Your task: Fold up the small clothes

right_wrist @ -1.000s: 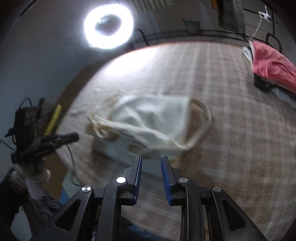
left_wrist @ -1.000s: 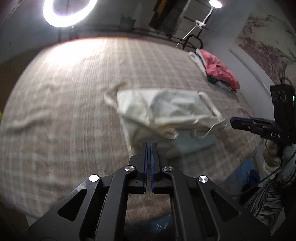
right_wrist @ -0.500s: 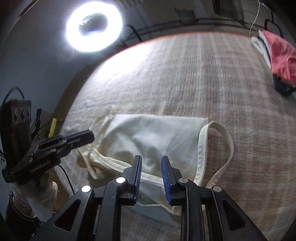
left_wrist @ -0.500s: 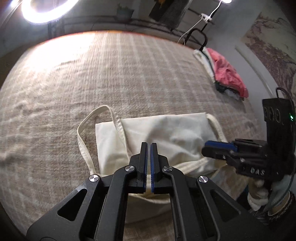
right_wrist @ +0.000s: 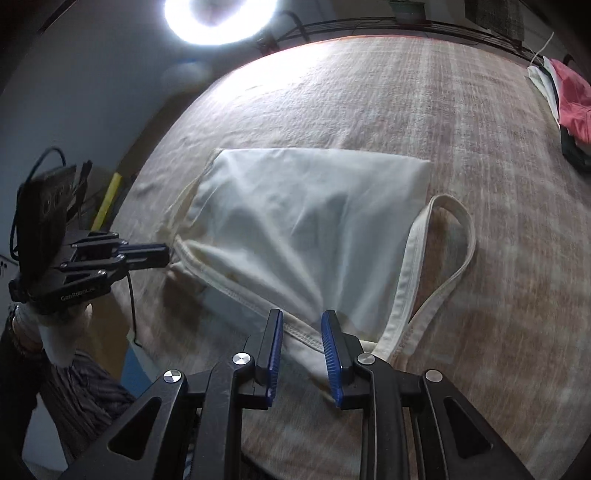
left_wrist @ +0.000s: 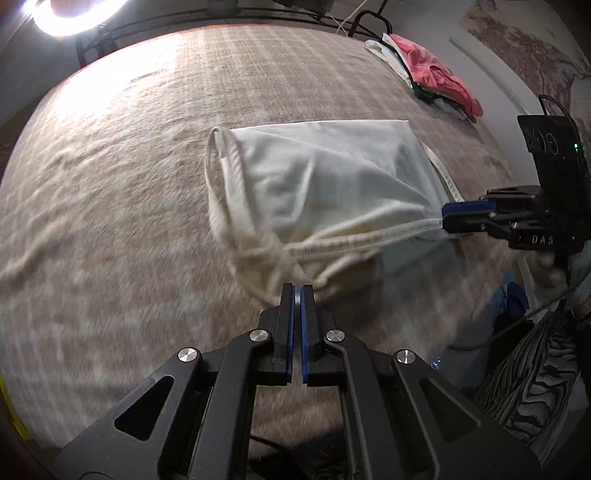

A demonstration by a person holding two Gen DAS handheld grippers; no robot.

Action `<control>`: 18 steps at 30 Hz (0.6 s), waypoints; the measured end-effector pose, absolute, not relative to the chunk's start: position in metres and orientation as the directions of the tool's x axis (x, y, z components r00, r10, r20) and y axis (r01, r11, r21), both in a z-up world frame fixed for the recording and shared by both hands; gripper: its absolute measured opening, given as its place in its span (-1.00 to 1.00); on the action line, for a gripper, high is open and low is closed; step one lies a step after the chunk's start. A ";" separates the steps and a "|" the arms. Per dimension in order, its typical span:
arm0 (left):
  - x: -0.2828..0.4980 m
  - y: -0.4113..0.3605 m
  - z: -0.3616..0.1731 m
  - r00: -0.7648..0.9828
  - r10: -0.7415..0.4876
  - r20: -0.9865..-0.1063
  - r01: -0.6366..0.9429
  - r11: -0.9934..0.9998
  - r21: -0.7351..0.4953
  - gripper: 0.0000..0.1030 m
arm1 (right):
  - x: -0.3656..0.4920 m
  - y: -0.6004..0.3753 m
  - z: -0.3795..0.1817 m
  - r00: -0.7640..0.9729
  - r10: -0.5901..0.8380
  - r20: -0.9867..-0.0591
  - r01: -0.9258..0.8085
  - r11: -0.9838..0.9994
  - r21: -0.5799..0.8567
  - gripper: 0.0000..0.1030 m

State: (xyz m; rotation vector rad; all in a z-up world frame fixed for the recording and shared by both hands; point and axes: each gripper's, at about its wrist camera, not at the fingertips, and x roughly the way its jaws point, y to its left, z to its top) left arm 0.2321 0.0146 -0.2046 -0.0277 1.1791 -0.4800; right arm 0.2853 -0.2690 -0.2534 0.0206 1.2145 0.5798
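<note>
A cream sleeveless top [left_wrist: 332, 177] lies spread on the checked blanket [left_wrist: 129, 166], its far edge flat and its near hem raised and pulled taut. My left gripper [left_wrist: 297, 290] is shut on the left end of that hem, where the straps bunch. In the right wrist view the left gripper [right_wrist: 166, 254] pinches the hem's corner. My right gripper [right_wrist: 302, 317] grips the other end of the hem, and the top [right_wrist: 306, 206] gathers in pleats into its narrow gap. The right gripper [left_wrist: 445, 218] also shows in the left wrist view. One strap loop [right_wrist: 469, 236] lies flat at the right.
A pile of folded clothes [left_wrist: 436, 77] with a red piece on top sits at the far right of the bed, also seen as the pile [right_wrist: 569, 99]. A ring light [right_wrist: 218, 18] glares beyond the far edge. The person's striped clothing [left_wrist: 524, 369] is near the bed's front edge.
The top hung crumpled in the air a second ago; now it is laid out on the blanket with only the near hem raised. Both grippers have come down, still holding it.
</note>
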 end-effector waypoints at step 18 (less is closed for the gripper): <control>0.284 -0.030 -0.216 0.263 -0.268 -0.927 0.422 0.896 -0.140 -1.00 | 0.300 -0.222 -0.258 0.263 0.425 -0.866 -0.451 0.848 0.279 -0.55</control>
